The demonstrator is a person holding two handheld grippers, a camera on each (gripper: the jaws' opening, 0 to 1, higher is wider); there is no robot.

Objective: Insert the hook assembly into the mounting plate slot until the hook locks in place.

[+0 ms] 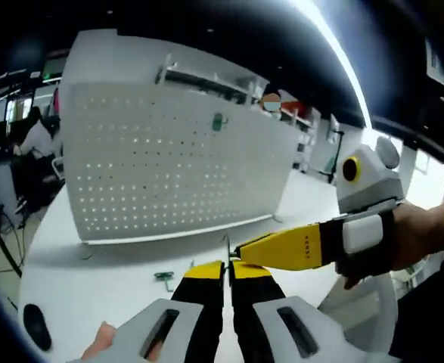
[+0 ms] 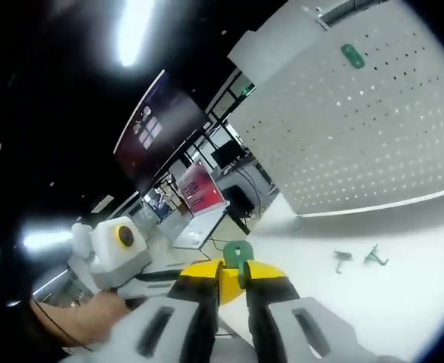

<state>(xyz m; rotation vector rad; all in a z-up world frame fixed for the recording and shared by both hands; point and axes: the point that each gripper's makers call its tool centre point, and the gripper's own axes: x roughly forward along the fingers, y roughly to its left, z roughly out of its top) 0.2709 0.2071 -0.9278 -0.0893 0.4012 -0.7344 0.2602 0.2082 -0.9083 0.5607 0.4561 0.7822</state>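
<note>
You held the small green plastic mounting plate clamped in your right gripper and a thin metal hook pinched in your left gripper, tips almost meeting, so the insertion seemingly remained ahead, needing careful alignment with the slot

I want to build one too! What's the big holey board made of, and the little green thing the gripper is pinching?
The pegboard looks like white painted sheet metal: thin, flat, matte, with neat rows of punched holes; it could be plastic. The green piece in the right gripper looks like moulded plastic: even colour, rounded edges, slight sheen. Too small to be sure.
</note>
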